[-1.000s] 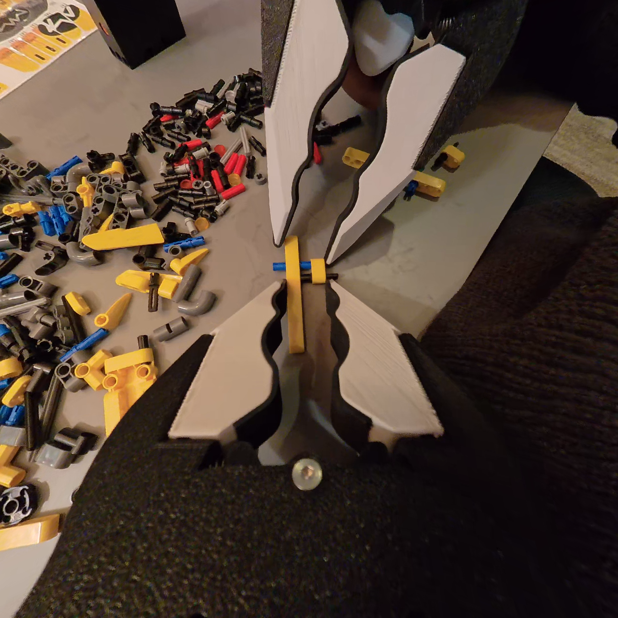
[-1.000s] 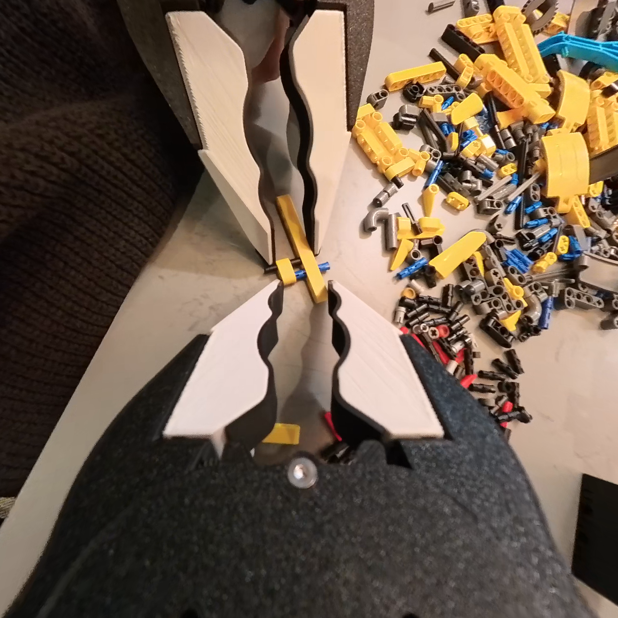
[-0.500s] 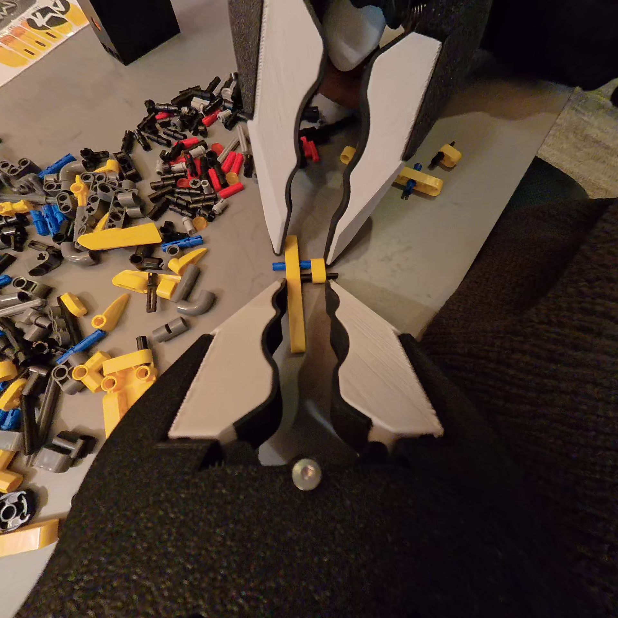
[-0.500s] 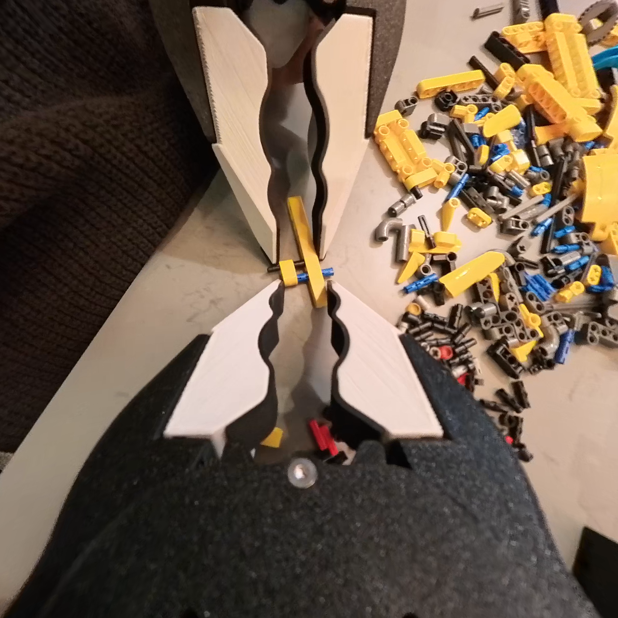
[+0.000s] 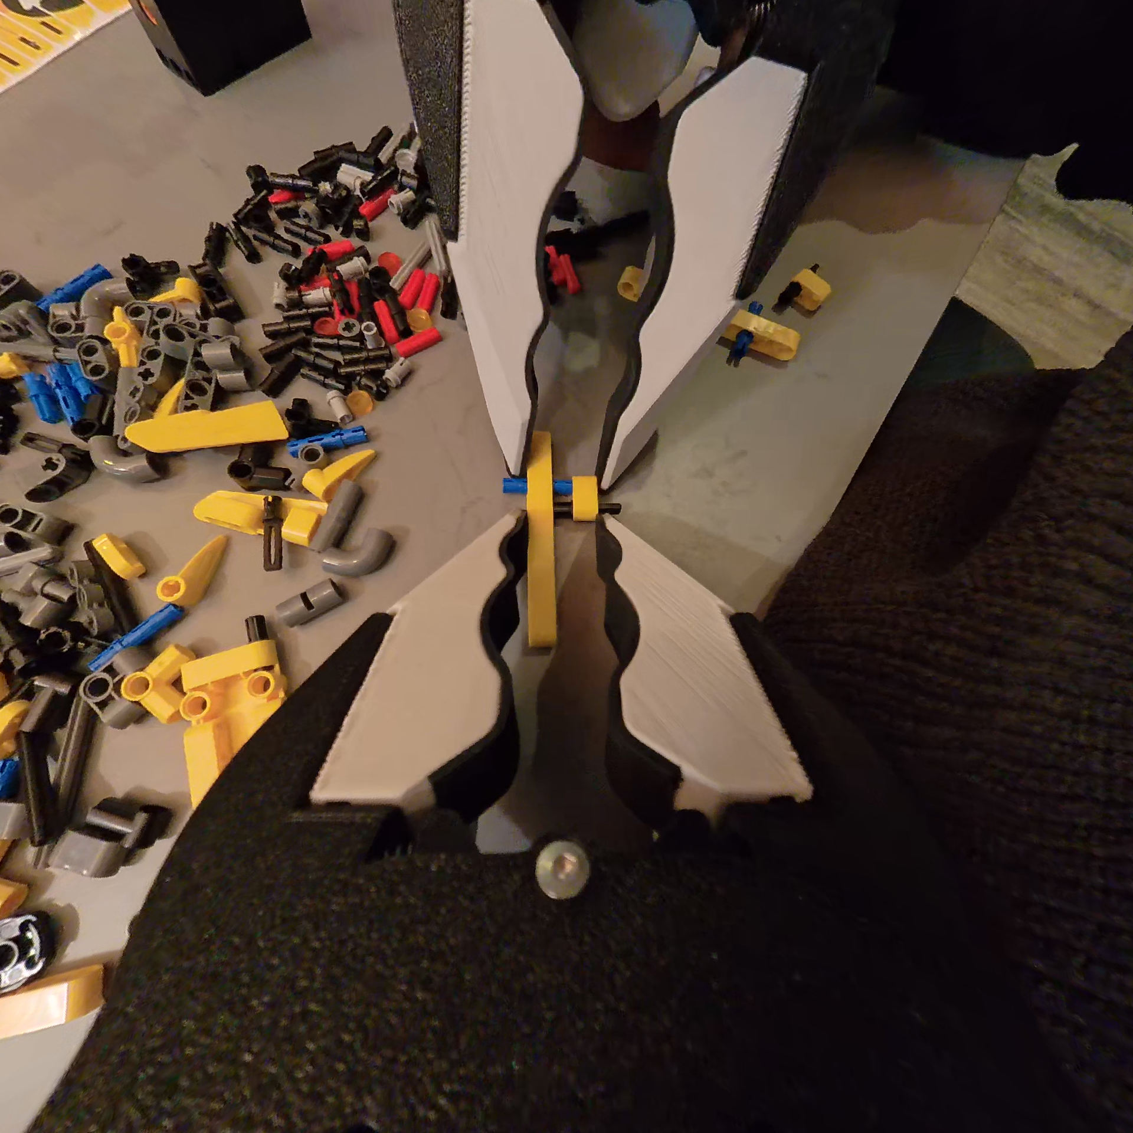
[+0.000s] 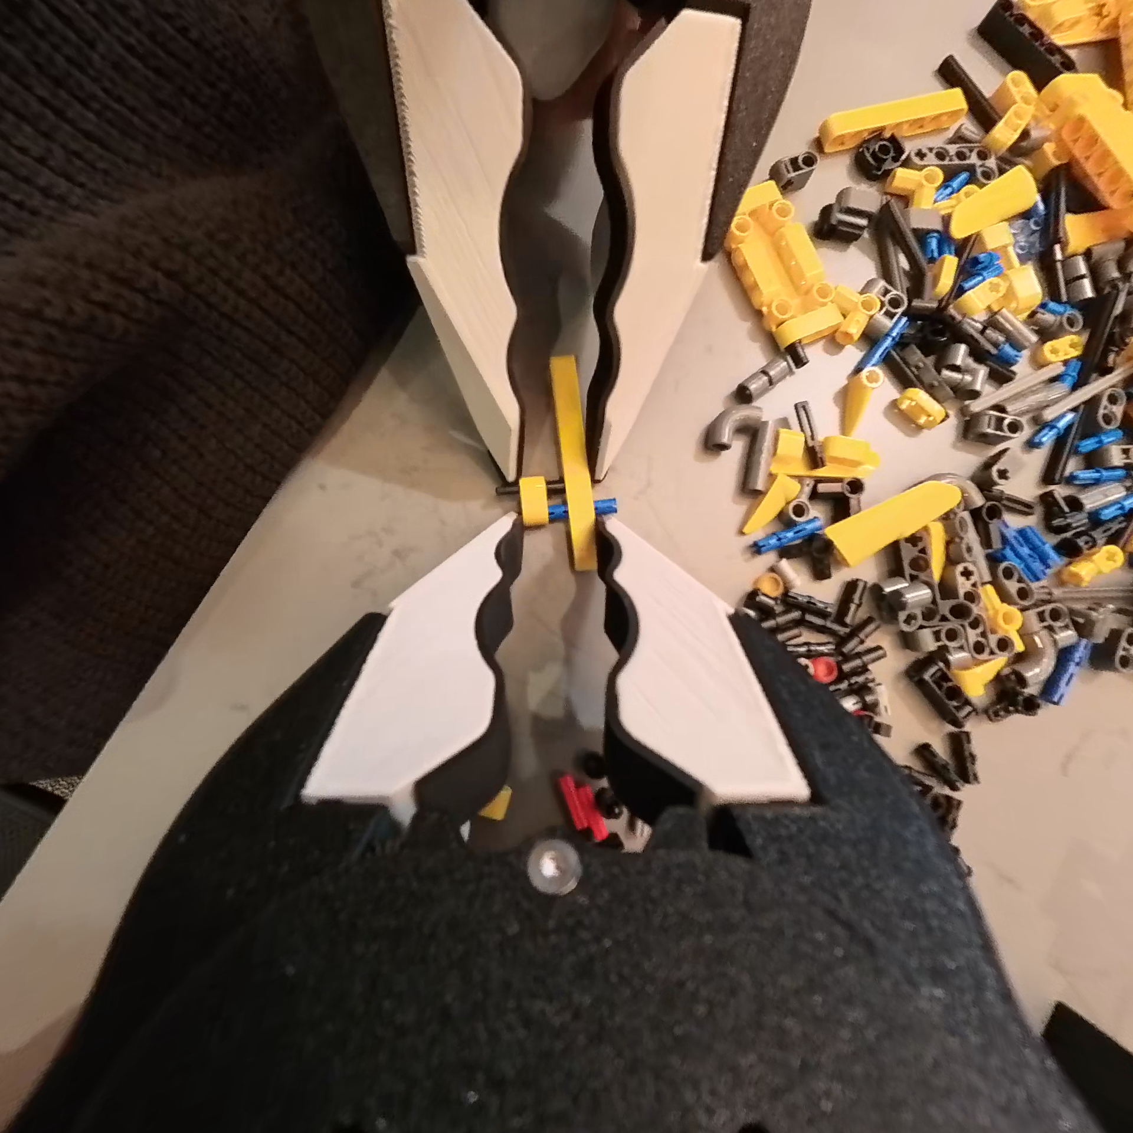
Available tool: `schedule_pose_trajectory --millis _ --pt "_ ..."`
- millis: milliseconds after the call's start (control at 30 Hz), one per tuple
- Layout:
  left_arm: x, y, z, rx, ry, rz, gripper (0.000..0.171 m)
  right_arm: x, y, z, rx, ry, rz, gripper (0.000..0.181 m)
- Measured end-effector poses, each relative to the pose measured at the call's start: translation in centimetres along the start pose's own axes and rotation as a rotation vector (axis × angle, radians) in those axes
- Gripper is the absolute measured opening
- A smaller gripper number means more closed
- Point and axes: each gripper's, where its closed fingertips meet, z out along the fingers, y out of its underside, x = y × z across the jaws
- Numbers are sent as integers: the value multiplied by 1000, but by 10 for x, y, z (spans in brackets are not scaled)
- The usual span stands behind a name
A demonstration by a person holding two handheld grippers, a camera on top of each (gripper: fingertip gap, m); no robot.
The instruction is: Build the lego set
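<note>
A small assembly is held above the grey table (image 5: pixel 736 441), between two grippers that meet tip to tip. It is a long thin yellow beam (image 5: pixel 541 582) with a blue pin (image 5: pixel 514 485) through it. Beside the beam is a small yellow connector (image 5: pixel 585 498) on a black pin (image 5: pixel 612 507). My left gripper (image 5: pixel 561 518) is nearly shut, with the beam along one finger and the connector at the other. My right gripper (image 5: pixel 563 475) pinches the same assembly from the opposite side. In the right wrist view the right gripper (image 6: pixel 559 524) meets the left gripper (image 6: pixel 558 481) over the beam (image 6: pixel 567 429) and connector (image 6: pixel 533 499).
A wide pile of loose yellow, grey, black, blue and red parts (image 5: pixel 245 429) covers the table and also shows in the right wrist view (image 6: pixel 950 429). Two small yellow pieces with pins (image 5: pixel 763 334) lie near the table edge. A black box (image 5: pixel 233 37) stands far off. A dark knitted garment (image 5: pixel 950 674) lies along the edge. My two grippers' fingertips are within a few centimetres of each other. The dark knitted garment (image 5: pixel 950 674) is about 9 cm from my left fingertips.
The right gripper has swung into line with the left one, so the beam now looks straight instead of tilted. Both grippers stay closed on the assembly, and the pile has shifted slightly in both views.
</note>
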Motion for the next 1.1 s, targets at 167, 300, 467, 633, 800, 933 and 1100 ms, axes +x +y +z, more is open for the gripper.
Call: schedule_pose_trajectory --millis 167,300,467,633,800,933,1100 --pt "0 0 0 2 -14 17 21 0 0 0 20 7 6 23" --pt "0 0 0 3 1 -1 21 0 -1 0 30 15 -1 23" --pt "0 0 0 3 -6 5 21 -1 -1 0 15 24 -10 22" --pt "0 0 1 3 -9 9 21 -1 -1 0 13 18 4 22" --pt "0 0 1 4 -12 14 21 -1 -1 0 11 13 5 22" --pt "0 0 1 3 -6 8 21 -2 -1 0 18 10 1 21" --pt "0 0 1 3 -4 5 21 -1 -2 0 29 7 -4 21"
